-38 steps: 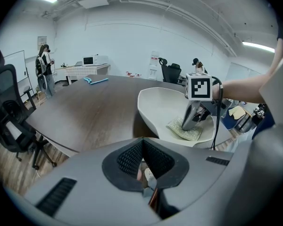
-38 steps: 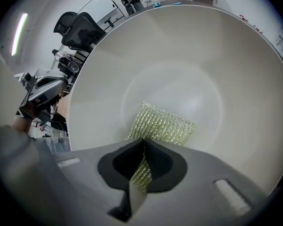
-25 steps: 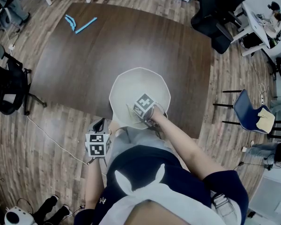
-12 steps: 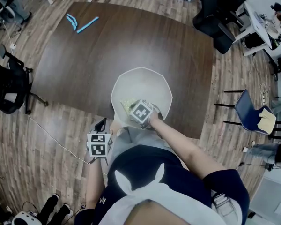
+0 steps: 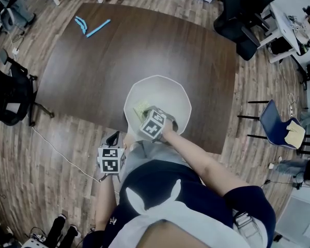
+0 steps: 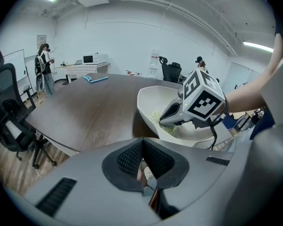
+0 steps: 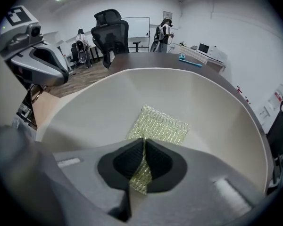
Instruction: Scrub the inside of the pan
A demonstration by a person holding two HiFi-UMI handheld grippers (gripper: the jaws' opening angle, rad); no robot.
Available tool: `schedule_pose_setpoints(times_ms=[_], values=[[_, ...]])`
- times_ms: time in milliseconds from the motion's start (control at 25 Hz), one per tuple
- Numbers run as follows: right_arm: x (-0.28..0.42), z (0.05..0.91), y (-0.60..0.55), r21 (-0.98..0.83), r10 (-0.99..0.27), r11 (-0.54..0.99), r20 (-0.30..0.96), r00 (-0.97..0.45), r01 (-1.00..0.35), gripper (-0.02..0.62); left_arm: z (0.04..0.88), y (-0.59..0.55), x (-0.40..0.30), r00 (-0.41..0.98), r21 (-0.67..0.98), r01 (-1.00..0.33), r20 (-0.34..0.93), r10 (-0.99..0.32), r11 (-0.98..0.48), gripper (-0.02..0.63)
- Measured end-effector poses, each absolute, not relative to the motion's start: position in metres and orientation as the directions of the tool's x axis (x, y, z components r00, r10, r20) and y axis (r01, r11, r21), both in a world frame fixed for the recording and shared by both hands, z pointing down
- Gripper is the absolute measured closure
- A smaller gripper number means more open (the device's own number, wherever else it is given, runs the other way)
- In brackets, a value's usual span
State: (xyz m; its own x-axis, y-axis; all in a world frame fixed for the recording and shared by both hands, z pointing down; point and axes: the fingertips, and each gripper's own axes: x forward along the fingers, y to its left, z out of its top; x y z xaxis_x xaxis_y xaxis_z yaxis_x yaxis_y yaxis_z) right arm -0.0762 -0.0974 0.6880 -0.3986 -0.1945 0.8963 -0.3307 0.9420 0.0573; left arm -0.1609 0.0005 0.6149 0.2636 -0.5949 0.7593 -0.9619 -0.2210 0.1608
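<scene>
Task item: a wide, pale cream pan (image 5: 164, 89) with faceted walls, standing on the dark brown wooden table (image 5: 119, 50) at the edge nearest the person.
Tool: a yellow-green glittery mesh scouring pad (image 7: 160, 125), lying on the pan's inner wall on its near-left side.
Right gripper (image 7: 144, 147): inside the pan, jaws pinched on the near edge of the pad. Only a narrow strip is caught; most of the pad fans out ahead over the wall.
Left gripper (image 6: 142, 147): outside the pan, off its near-left rim and not touching it. Jaws pressed together, nothing identifiable between them.
Stage (judged): scrubbing is under way on the near-left wall.
Risk 1: the pan is unsupported. With the left gripper clear of it, sideways scrubbing force could slide or turn the pan.
Risk 2: the pan sits close to the table edge, so a pull toward the person could tip it off.
Risk 3: the grip on the pad is thin. Drag against the wall could pull the strip out of the jaws.
Risk 4: if the pad folds under, the jaw tips themselves could scrape the pan's surface.
</scene>
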Motion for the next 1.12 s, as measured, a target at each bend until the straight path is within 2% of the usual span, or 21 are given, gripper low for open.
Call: schedule_pose_setpoints(times_ms=[560, 1120], values=[[-0.059, 0.689, -0.128, 0.151, -0.288, 0.916, 0.892, -0.348, -0.371, 0.581, 0.614, 0.003, -0.163, 0.262, 0.164, -0.963, 0.750, -0.607, -0.214, 0.603], [-0.023, 0.689, -0.137, 0.080, -0.252, 0.856, 0.927, -0.277, -0.511, 0.581, 0.614, 0.006, -0.162, 0.261, 0.153, -0.962, 0.747, -0.611, -0.224, 0.604]])
